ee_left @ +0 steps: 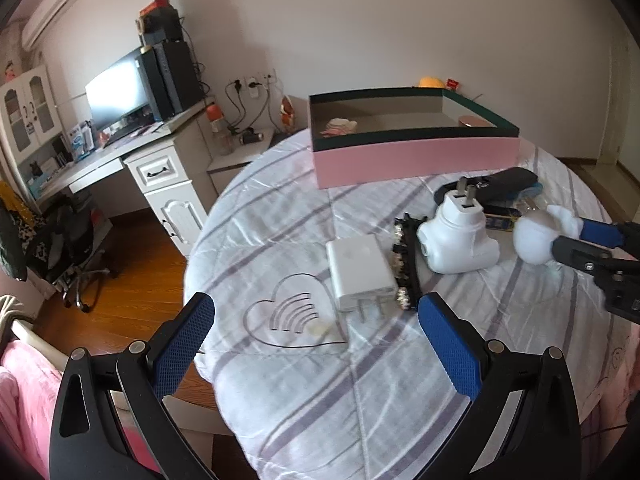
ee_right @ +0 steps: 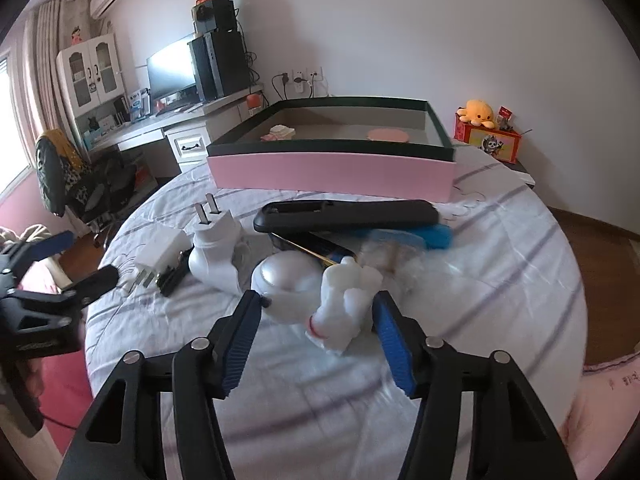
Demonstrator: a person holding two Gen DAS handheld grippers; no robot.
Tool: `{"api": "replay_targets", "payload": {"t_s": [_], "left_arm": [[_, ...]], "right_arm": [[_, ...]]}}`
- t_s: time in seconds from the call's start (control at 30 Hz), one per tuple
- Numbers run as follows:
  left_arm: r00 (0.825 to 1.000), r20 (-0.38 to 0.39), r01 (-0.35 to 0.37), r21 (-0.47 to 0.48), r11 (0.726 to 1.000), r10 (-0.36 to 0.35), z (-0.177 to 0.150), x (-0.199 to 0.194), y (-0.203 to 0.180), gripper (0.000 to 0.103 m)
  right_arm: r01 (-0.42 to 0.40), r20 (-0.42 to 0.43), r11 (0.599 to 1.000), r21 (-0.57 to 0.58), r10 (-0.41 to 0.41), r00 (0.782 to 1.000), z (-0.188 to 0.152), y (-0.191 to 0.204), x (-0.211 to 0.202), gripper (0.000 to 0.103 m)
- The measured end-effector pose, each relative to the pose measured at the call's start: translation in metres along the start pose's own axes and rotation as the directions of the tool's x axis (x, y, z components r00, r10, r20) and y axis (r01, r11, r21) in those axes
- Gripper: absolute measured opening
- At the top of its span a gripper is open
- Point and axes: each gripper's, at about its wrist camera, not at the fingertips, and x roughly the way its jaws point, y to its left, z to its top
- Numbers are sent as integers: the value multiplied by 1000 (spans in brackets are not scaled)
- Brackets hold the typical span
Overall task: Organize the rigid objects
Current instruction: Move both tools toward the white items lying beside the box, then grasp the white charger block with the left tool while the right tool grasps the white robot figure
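1. Striped bedding point(ee_left: 304, 380) covers one round surface; behind it stand one desk point(ee_left: 120, 156) and one monitor point(ee_left: 116, 92).
2. One pink box point(ee_left: 416, 156) sits at the far side, holding two small things: a pale lump point(ee_left: 339, 127) and a round pink disc point(ee_right: 388, 135).
3. In front of the box lie two white plugs, one flat point(ee_left: 360, 272), one bulky point(ee_left: 456, 236), with a black strip point(ee_left: 406, 264) between them, and one black case point(ee_right: 344, 214).
4. One white figurine point(ee_right: 344, 304) lies nearer than the case.
5. Left gripper point(ee_left: 316, 320) hangs spread wide, holding nothing, nearer than the flat plug.
6. Right gripper point(ee_right: 316, 312) has its pads on either side of the figurine; whether they pinch it I cannot tell.
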Motion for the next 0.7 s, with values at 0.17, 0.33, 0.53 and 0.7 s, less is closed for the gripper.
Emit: {"api": "replay_targets", "payload": {"t_s": [0.17, 0.33, 0.53, 0.7], "left_arm": [[999, -21, 26, -22, 999, -26, 2, 11, -6, 103], [999, -47, 17, -49, 999, -19, 6, 32, -7, 103], [997, -69, 28, -176, 984, -41, 9, 50, 11, 103], [994, -82, 56, -156, 986, -69, 8, 62, 8, 90]], "right_arm": [[58, -8, 998, 3, -58, 998, -5, -13, -8, 57], [36, 4, 999, 39, -36, 999, -6, -21, -7, 57], [28, 14, 999, 43, -29, 999, -5, -23, -4, 57], [69, -9, 997, 37, -69, 998, -8, -22, 8, 57]]}}
